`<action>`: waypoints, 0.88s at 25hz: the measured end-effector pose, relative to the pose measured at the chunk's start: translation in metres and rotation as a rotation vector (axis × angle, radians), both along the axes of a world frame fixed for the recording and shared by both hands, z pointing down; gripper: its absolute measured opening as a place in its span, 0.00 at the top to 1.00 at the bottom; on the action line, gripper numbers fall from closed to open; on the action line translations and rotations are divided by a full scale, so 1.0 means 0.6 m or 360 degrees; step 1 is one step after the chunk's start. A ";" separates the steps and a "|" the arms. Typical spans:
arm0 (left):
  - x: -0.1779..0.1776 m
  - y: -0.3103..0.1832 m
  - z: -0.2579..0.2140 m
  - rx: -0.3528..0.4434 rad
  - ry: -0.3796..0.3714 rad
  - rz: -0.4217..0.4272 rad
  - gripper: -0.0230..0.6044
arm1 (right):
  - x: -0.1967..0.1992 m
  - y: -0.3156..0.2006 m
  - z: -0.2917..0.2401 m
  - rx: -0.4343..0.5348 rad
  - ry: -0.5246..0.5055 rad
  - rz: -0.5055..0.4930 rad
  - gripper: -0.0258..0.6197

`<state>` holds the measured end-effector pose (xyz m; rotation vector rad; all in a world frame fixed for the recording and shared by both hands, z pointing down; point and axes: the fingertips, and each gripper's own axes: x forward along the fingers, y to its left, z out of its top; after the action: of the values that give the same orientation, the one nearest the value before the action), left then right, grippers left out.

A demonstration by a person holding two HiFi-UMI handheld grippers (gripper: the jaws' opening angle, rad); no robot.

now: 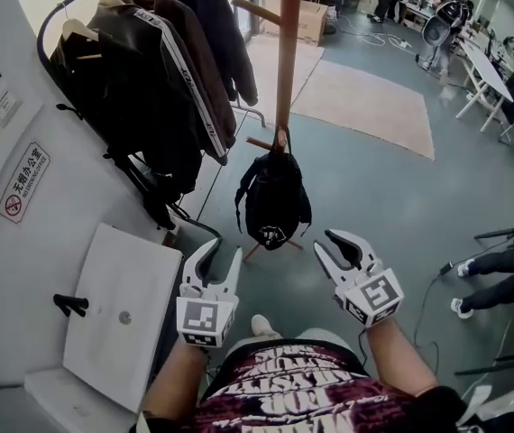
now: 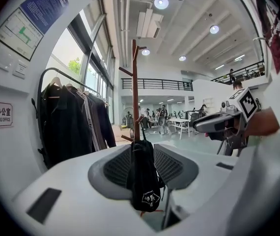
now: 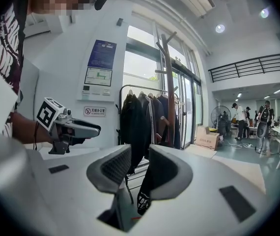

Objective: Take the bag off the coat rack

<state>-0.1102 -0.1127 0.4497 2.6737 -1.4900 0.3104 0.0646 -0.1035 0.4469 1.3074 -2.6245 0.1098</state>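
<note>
Black bag [image 1: 275, 201] hangs from a low peg [image 1: 259, 142] on the wooden rack [image 1: 287, 52], its bottom just clear of the floor. Nothing of the task is done yet: the bag is on the peg and neither gripper touches it.

The left gripper [image 1: 224, 253] and right gripper [image 1: 327, 242] are held side by side in front of the person, near the bag but short of it, both pointing toward it. Each has its jaws moderately apart with nothing held between them. In the left gripper view the bag [image 2: 142, 181] shows through the gap, lined up but farther off. In the right gripper view only its lower part [image 3: 142, 198] peeks past one jaw.

What is left is the whole job: close in, grip the bag near its top, lift the strap over the peg and bring it away. The strap probably loops right over the peg, though the top is too dark to be sure. Jackets [image 1: 162, 70] hang on a rail to the left, clear of the path.
</note>
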 end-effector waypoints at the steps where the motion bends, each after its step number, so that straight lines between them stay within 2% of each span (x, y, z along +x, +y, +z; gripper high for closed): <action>1: -0.001 -0.004 0.000 0.0001 0.0002 0.0010 0.73 | 0.000 -0.002 0.001 -0.0001 0.0000 0.0012 0.78; 12: 0.007 -0.041 0.014 -0.0037 0.0033 0.0063 0.73 | 0.002 -0.028 0.008 -0.0024 0.0009 0.0044 0.79; 22: 0.035 -0.103 0.001 -0.0021 0.0042 0.0060 0.73 | 0.000 -0.105 0.010 -0.0031 -0.0007 -0.0018 0.79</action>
<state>-0.0889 -0.1745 0.4502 2.6877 -1.4271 0.2849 0.0646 -0.1666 0.4531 1.2878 -2.6274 0.1360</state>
